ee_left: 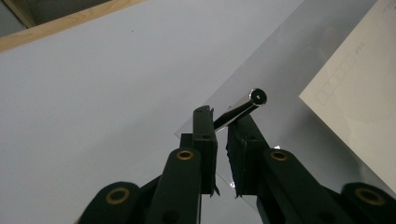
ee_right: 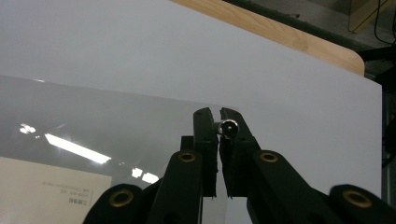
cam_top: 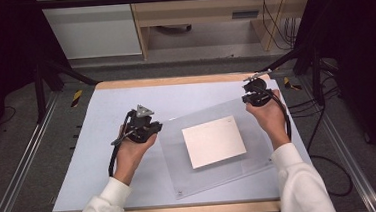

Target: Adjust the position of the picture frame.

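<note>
Honestly, both grippers are clenched on little shiny metal pins: left gripper on a pin, right gripper on another pin, above the clear sheet. They look light, stiff and slippery, so grab mid-shaft.

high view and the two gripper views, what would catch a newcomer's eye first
A clear acrylic sheet lies askew on the pale table, with a white card at its middle. Each gripper is shut on a small shiny metal pin: the left gripper at the sheet's left corner, the right gripper at its far right corner.
</note>
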